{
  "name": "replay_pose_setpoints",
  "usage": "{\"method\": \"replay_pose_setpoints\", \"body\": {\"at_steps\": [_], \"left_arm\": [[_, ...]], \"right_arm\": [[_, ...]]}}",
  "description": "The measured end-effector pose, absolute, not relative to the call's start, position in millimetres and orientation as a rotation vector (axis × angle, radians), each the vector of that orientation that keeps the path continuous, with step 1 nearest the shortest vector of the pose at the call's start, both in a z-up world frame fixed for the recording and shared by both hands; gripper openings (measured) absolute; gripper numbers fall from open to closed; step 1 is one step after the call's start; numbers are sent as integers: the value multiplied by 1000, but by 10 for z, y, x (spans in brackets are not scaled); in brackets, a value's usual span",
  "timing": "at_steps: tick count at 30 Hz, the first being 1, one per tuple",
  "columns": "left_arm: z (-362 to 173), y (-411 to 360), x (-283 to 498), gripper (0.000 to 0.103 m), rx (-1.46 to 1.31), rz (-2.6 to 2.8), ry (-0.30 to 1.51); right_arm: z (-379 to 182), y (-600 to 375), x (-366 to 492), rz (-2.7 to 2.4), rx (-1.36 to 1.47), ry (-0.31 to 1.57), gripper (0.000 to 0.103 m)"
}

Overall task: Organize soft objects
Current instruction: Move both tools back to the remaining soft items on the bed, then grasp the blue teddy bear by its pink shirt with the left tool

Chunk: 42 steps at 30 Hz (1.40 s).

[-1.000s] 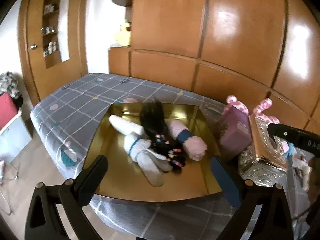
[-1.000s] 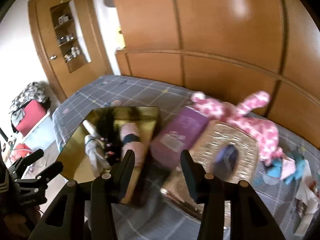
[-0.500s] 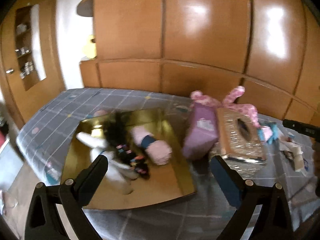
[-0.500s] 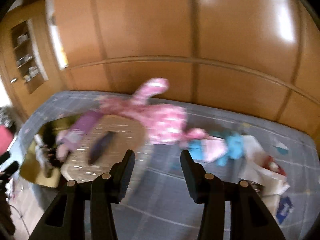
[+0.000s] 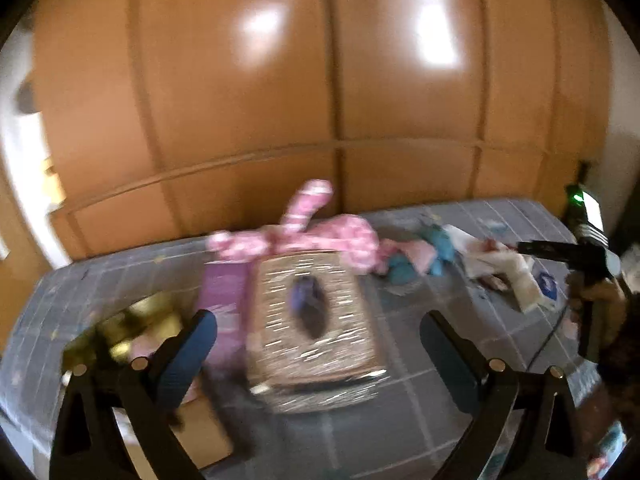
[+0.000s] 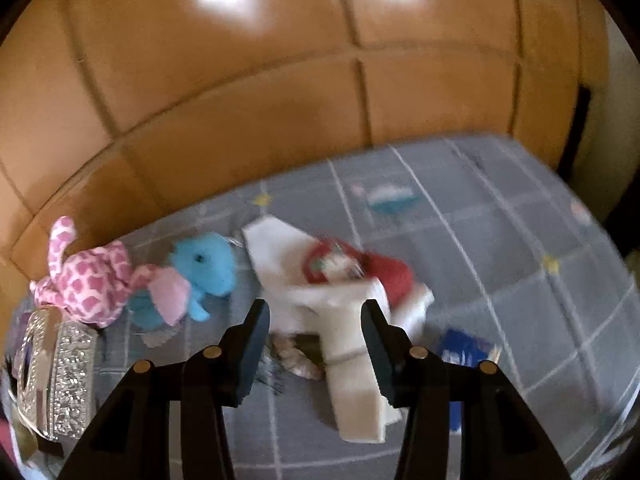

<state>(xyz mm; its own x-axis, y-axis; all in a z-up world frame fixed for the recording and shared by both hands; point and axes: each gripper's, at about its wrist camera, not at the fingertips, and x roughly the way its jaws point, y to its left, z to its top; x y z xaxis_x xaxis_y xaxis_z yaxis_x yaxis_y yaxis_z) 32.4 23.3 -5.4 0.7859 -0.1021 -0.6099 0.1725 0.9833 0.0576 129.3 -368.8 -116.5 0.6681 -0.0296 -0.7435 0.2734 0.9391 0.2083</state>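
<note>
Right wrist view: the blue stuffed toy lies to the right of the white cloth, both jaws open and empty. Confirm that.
Not quite. In the right wrist view the blue stuffed toy lies to the left of the white cloth, beside the pink spotted toy. The right gripper is open and empty, as you said.

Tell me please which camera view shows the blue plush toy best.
The right wrist view: the blue plush toy appears whole there, eye visible, beside the pink spotted plush. The left wrist view shows only small blurred teal patches behind the sparkly box.

left gripper (image 5: 316, 344) spread, empty | above glittery box (image 5: 316, 320) | pink plush (image 5: 320, 232) behind
</note>
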Motion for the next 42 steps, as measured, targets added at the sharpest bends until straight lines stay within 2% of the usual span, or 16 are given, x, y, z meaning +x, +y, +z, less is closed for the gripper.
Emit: {"method": "replay_pose_setpoints", "body": {"at_steps": [3,14,25,34,35,36,38,41,42], "left_arm": [[-117,-164,552,93,150,-228,706],[-694,-1413,1555,93,274,-321,899],[-1236,-2083,2363,93,496,-298,934],[-1516,-2263,2810,93,507,-346,946],[-1540,-2274,2835,89,500,-357,950],[-1567,-2284,2853,73,493,-368,952],[-1636,-2307,2896,53,471,-394,969],[-1701,-2333,2905,33,414,-458,1016],[-1676,-2325,2879,32,403,-458,1004]], "right_arm": [[-1130,-3848,1266,-165,399,808,48],[-1129,-4001,1226,-147,550,807,48],[-1162,-4203,1150,-135,706,791,49],[-1234,-4405,1069,-161,834,768,50],[-1236,-4422,1058,-166,842,765,50],[-1240,-4437,1050,-173,849,762,50],[-1254,-4475,1031,-188,866,757,50],[-1284,-4563,979,-217,907,739,50],[-1291,-4585,964,-225,918,732,50]]}}
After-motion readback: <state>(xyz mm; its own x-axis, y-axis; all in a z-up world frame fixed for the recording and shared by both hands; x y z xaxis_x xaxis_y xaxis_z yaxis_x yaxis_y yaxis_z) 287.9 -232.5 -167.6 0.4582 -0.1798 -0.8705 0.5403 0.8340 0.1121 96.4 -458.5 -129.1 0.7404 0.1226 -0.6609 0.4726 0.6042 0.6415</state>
